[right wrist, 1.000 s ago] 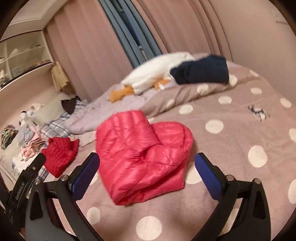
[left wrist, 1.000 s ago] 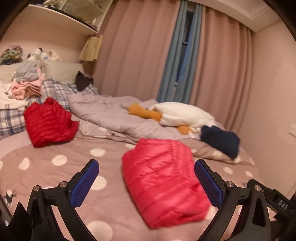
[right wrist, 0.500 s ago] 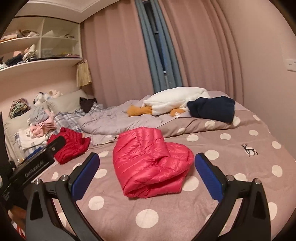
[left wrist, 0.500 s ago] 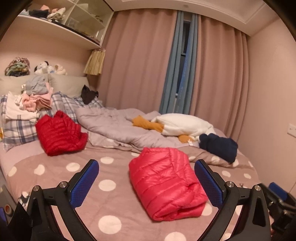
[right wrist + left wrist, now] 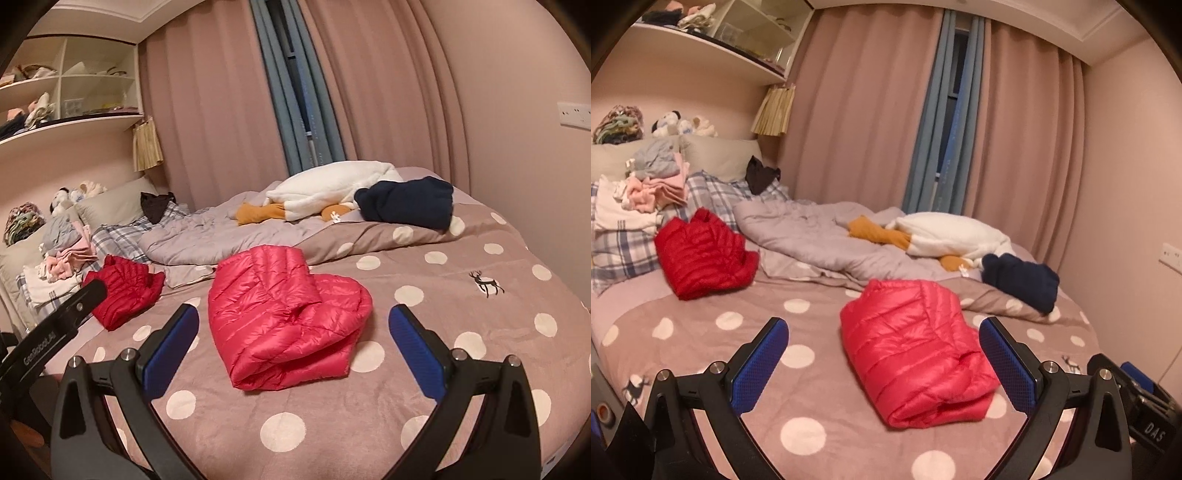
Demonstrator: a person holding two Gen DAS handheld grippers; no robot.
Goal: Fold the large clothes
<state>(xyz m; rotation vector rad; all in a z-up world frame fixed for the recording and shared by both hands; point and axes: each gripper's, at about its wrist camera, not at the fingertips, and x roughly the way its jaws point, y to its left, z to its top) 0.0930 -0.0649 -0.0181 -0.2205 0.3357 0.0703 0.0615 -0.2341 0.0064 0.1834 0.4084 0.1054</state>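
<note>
A folded pink-red puffer jacket [image 5: 916, 350] [image 5: 284, 314] lies on the polka-dot bedspread [image 5: 713, 332] [image 5: 461, 280] near the foot of the bed. A second, darker red puffer jacket [image 5: 701, 254] [image 5: 123, 291] lies folded by the pillows at the left. My left gripper [image 5: 884, 363] is open, held back from the bed with nothing between its blue pads. My right gripper [image 5: 293, 352] is open too, empty, and the pink-red jacket shows between its fingers from a distance. The body of the left gripper [image 5: 55, 328] crosses the left edge of the right wrist view.
A crumpled grey duvet [image 5: 816, 236] lies across the bed's middle, with a white and orange plush toy [image 5: 945, 236] and a navy garment [image 5: 1019, 280] at the right. A pile of clothes [image 5: 653, 181] sits on plaid pillows. Curtains and a wall close the far side.
Both grippers have pulled back and up from the pink-red jacket, which now looks smaller and farther off. Both stay open and empty. The jacket itself has not moved.
</note>
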